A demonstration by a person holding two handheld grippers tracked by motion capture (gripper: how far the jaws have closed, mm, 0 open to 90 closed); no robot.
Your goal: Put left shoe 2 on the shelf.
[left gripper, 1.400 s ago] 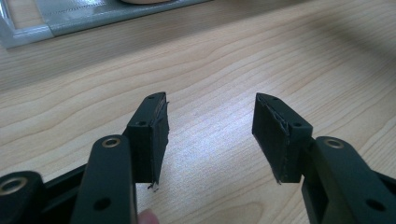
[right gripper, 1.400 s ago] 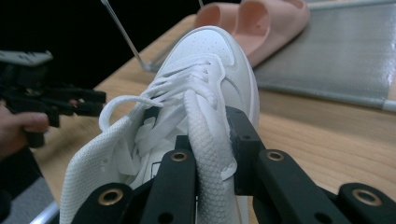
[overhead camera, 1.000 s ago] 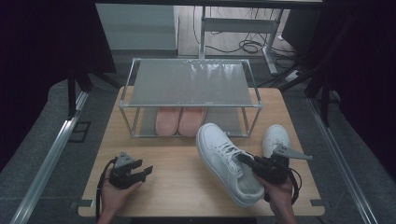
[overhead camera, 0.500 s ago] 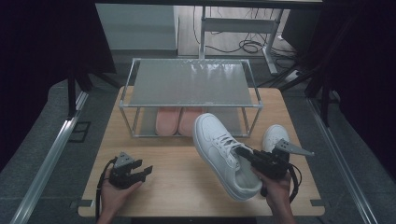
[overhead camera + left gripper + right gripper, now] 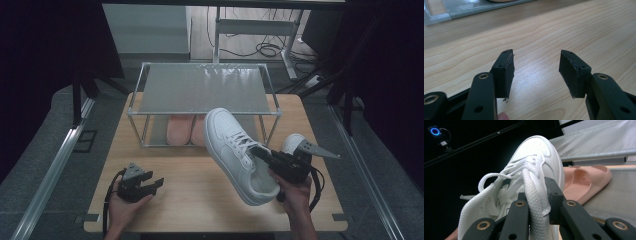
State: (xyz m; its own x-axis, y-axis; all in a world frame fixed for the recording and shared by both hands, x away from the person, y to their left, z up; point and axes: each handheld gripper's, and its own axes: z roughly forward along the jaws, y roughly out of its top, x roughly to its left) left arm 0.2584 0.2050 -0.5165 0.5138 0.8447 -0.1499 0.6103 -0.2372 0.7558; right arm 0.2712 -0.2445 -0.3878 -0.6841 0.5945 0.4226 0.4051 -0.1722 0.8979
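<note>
A white sneaker [image 5: 235, 152] hangs tilted above the table, toe toward the rack, with my right gripper [image 5: 265, 156] shut on the side wall of its opening. In the right gripper view the jaws pinch the white sneaker's [image 5: 534, 170] collar just below the laces. A second white sneaker [image 5: 291, 143] stands on the table behind the right gripper. My left gripper [image 5: 152, 186] rests open near the table's front left, held low over the wood. In the left gripper view nothing lies between the left gripper's [image 5: 536, 72] fingers.
A metal shoe rack [image 5: 200, 85] with a grey top shelf stands at the back of the wooden table [image 5: 190, 200]. A pair of pink slippers [image 5: 182, 129] sits on its lower level, seen as a pink slipper [image 5: 584, 182] in the right gripper view.
The right gripper has lifted the white sneaker and carried it forward and left toward the rack, toe rising. The left gripper has stayed put.
</note>
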